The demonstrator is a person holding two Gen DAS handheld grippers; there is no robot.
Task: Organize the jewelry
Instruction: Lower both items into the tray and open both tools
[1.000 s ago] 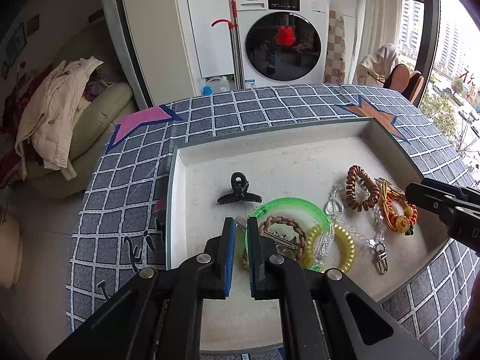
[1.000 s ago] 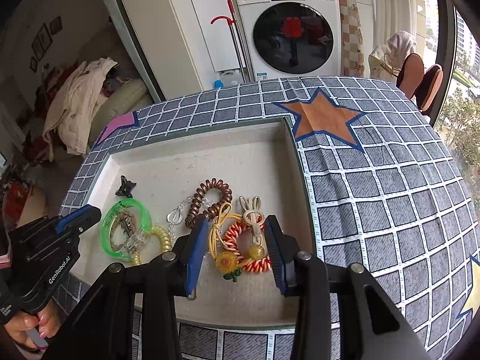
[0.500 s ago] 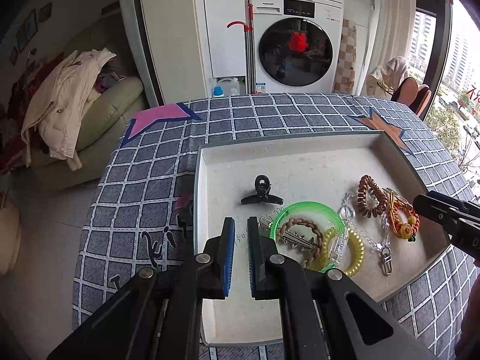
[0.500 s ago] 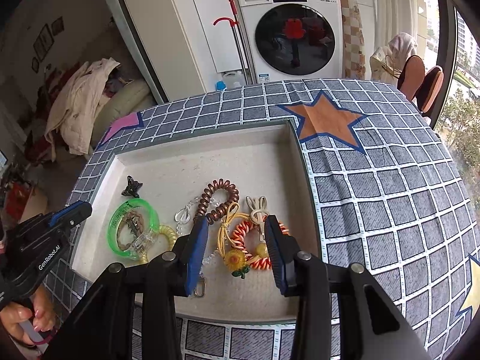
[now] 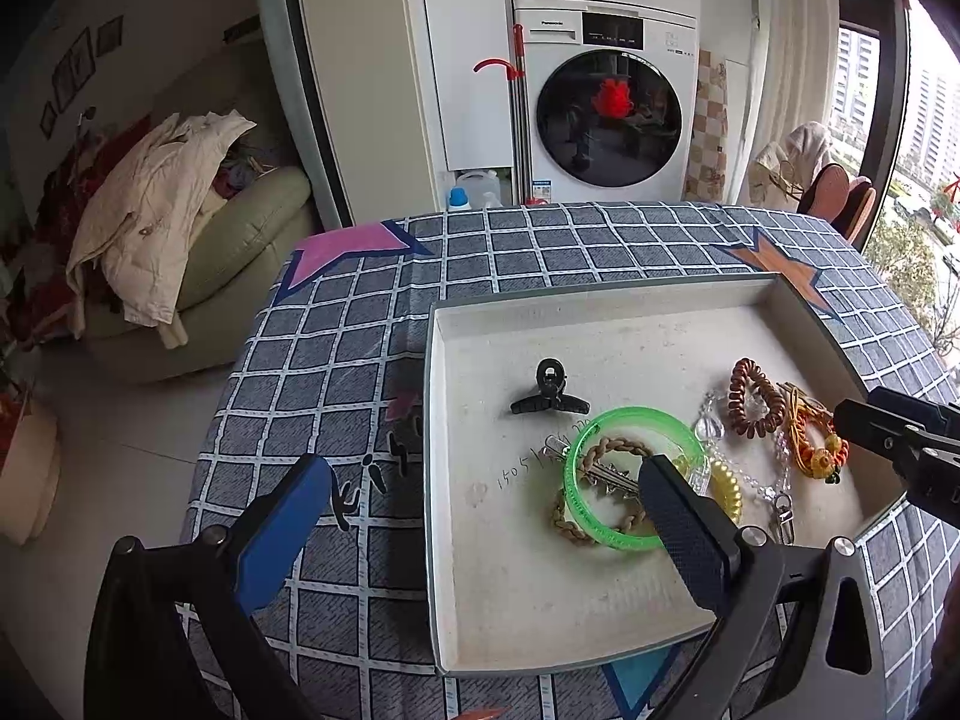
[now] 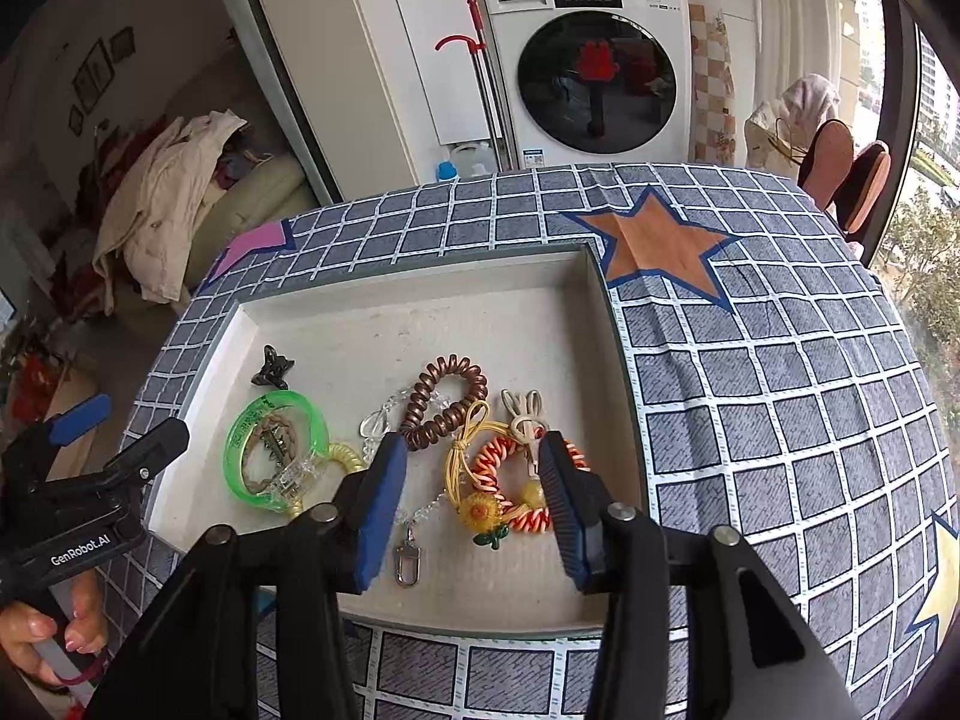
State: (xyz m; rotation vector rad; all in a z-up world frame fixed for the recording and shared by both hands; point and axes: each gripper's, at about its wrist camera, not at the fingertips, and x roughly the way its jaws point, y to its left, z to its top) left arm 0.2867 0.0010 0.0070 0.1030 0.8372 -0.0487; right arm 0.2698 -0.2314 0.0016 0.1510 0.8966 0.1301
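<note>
Both tools hover empty over the tray: the left gripper gapes wide, the right gripper moderately apart. Sorting looks barely begun; the right one probably must drop onto the sunflower bracelet by the tray's near edge.

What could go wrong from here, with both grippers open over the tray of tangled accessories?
1. The green bangle lies over a braided bracelet, a metal clip and a yellow coil; the open left gripper may drag several together.
2. The open right gripper straddles the orange sunflower charm, whose yellow cord appears to touch the brown coil, so a lift could snag it.
</note>
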